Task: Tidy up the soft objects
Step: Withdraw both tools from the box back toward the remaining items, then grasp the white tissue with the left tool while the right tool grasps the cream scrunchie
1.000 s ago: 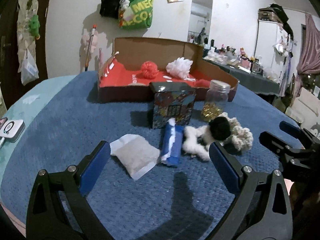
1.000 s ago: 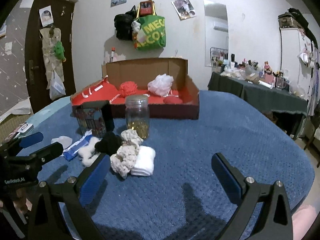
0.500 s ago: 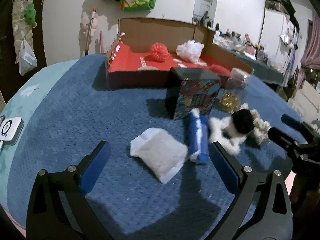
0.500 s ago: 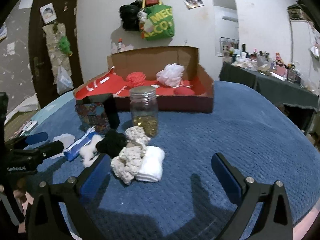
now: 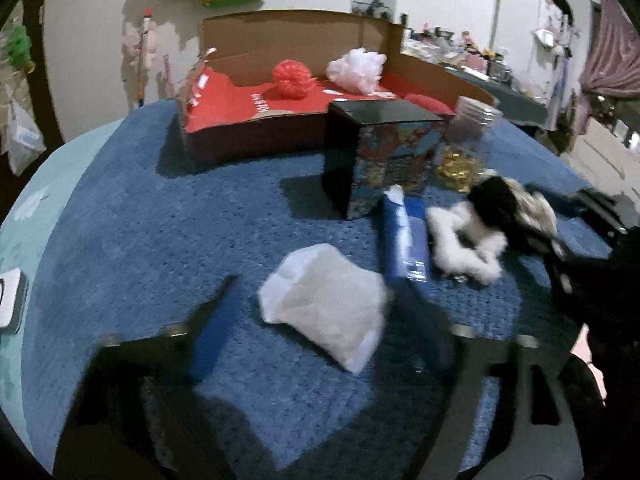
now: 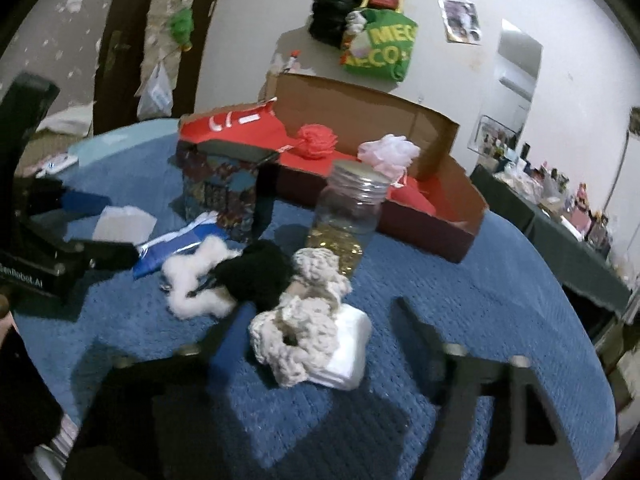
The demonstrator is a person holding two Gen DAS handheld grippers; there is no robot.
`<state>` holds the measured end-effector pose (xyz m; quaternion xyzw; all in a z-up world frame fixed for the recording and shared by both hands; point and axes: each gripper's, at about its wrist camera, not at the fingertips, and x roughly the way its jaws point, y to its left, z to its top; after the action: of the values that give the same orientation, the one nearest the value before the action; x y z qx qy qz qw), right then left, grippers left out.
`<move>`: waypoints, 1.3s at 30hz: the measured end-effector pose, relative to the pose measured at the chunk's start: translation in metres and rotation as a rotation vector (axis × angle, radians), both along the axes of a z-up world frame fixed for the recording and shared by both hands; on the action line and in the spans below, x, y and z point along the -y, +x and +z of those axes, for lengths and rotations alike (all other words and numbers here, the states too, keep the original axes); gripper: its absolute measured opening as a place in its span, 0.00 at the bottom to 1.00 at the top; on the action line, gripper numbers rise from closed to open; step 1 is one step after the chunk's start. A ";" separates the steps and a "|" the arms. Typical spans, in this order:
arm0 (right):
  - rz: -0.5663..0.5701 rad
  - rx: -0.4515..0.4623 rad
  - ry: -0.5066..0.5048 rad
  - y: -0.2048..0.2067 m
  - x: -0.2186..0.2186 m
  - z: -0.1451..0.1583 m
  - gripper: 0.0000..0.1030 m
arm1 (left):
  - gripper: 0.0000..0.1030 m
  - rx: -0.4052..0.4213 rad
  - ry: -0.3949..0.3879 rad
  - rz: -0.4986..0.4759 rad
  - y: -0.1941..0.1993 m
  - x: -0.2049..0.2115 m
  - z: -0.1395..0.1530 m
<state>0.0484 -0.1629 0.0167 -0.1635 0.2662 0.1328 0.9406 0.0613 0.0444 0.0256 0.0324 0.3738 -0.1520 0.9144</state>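
Note:
A flat white pouch (image 5: 328, 308) lies on the blue cover between the fingers of my left gripper (image 5: 316, 324). Its jaws are closing, blurred, and the pads stand just off the pouch's edges. In the right wrist view a cream crochet scrunchie (image 6: 296, 328) rests on a folded white cloth (image 6: 348, 356) between the fingers of my right gripper (image 6: 324, 336). Those jaws are closing too, with small gaps still showing. Beside these lie a black pompom (image 6: 256, 272), a white fluffy scrunchie (image 6: 192, 280) and a blue packet (image 5: 404, 240).
A patterned tin box (image 5: 384, 160) and a glass jar (image 6: 348, 216) stand just behind the soft things. Further back an open cardboard box (image 5: 248, 136) with red lining holds a red puff (image 5: 292, 78) and a white puff (image 5: 360, 68). A small white device (image 5: 8, 300) lies at the far left.
Both grippers moved in closer to the soft things and their jaws narrowed from wide open. The right view has rolled. The pouch and the scrunchie pile now sit between the fingers.

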 end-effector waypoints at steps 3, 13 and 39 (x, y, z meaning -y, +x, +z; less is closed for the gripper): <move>0.014 -0.006 0.015 0.001 -0.001 -0.001 0.27 | 0.29 0.001 -0.023 -0.020 -0.003 -0.001 0.004; -0.002 0.033 0.142 -0.008 0.021 0.019 0.21 | 0.22 0.077 -0.058 -0.069 -0.020 0.009 0.032; 0.023 0.063 0.203 -0.013 0.021 0.031 0.21 | 0.22 0.096 -0.114 -0.146 -0.022 0.033 0.047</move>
<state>0.0359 -0.1843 0.0478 -0.0747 0.2197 0.1645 0.9587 0.0389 0.0114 0.0721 0.0149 0.3171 -0.2373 0.9181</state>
